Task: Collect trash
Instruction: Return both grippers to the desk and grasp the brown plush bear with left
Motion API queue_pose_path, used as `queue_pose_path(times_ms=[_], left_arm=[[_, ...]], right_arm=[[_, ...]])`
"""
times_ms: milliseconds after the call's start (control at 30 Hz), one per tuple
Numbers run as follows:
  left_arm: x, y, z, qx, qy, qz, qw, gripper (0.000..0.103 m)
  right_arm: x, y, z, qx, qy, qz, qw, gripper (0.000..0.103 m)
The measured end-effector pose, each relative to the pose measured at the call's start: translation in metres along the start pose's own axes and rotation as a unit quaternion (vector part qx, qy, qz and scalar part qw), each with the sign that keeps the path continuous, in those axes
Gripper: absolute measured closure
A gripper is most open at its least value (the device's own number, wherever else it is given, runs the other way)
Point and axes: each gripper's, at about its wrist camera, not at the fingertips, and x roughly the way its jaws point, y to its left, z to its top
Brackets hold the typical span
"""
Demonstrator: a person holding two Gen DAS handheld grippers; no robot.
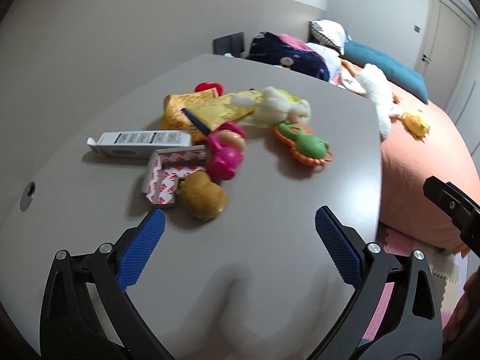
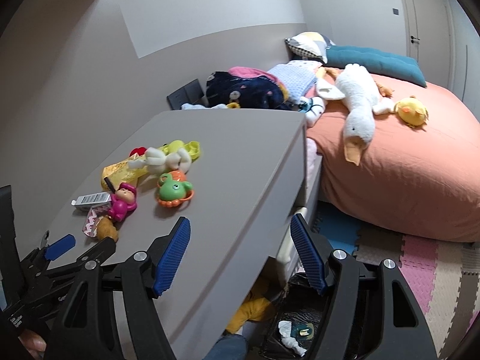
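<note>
On the grey table (image 1: 270, 270) lies a heap of trash and toys: a white carton (image 1: 141, 141), a yellow wrapper (image 1: 198, 111) and a red-printed white tape backing (image 1: 168, 177). My left gripper (image 1: 240, 219) is open over bare tabletop just in front of the backing, with nothing between its blue pads (image 1: 141, 255). In the right wrist view, my right gripper (image 2: 240, 223) is open and empty above the table's right edge (image 2: 270, 210). The carton (image 2: 91, 201), wrapper (image 2: 120, 172) and left gripper (image 2: 84, 244) lie to its left.
Toys are mixed into the heap: a brown plush (image 1: 204, 198), a pink doll (image 1: 225, 153), a green-orange rattle (image 1: 306, 144) and a white plush (image 1: 282, 108). A black-lined bin (image 2: 300, 309) stands under the table's edge. A bed with an orange cover (image 2: 405, 180) is on the right.
</note>
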Motion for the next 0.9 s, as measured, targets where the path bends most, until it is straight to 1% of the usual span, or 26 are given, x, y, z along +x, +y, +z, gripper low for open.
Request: queue_pose_path(times_ms=[100,167,200,400,633,667,700,733,833,900], left_arm=[[0.012,0.003,0.002,-0.01,0.012,0.0,0.9999,0.025],[0.021,0.005,0.004,-0.018,0.022,-0.001,0.9996,0.03],[0.025,0.007,0.004,-0.022,0.025,-0.002,0.9994,0.035],[0.049,0.02,0.01,-0.045,0.043,-0.012,0.998,0.049],[0.065,0.03,0.021,-0.047,0.048,-0.017,0.9976,0.062],[0.066,0.031,0.022,-0.045,0.046,-0.015,0.9978,0.065],[0.067,0.032,0.023,-0.044,0.044,-0.015,0.9979,0.071],[0.068,0.035,0.024,-0.043,0.043,-0.017,0.998,0.072],[0.067,0.042,0.025,-0.042,0.038,-0.028,0.998,0.072],[0.066,0.046,0.023,-0.041,0.037,-0.028,0.9981,0.072]], right_arm=[[0.007,0.007,0.0,-0.006,0.005,0.003,1.0,0.033],[0.014,0.011,0.001,-0.013,0.01,0.004,1.0,0.033],[0.017,0.013,0.002,-0.015,0.012,0.003,1.0,0.033],[0.036,0.025,0.008,-0.026,0.019,0.008,0.999,0.033],[0.061,0.043,0.017,-0.04,0.029,0.019,0.999,0.033],[0.065,0.046,0.019,-0.044,0.031,0.02,0.998,0.033],[0.069,0.049,0.02,-0.047,0.032,0.021,0.998,0.033],[0.071,0.052,0.02,-0.05,0.033,0.022,0.998,0.033],[0.083,0.063,0.023,-0.063,0.04,0.022,0.997,0.033],[0.091,0.068,0.024,-0.071,0.043,0.021,0.996,0.033]])
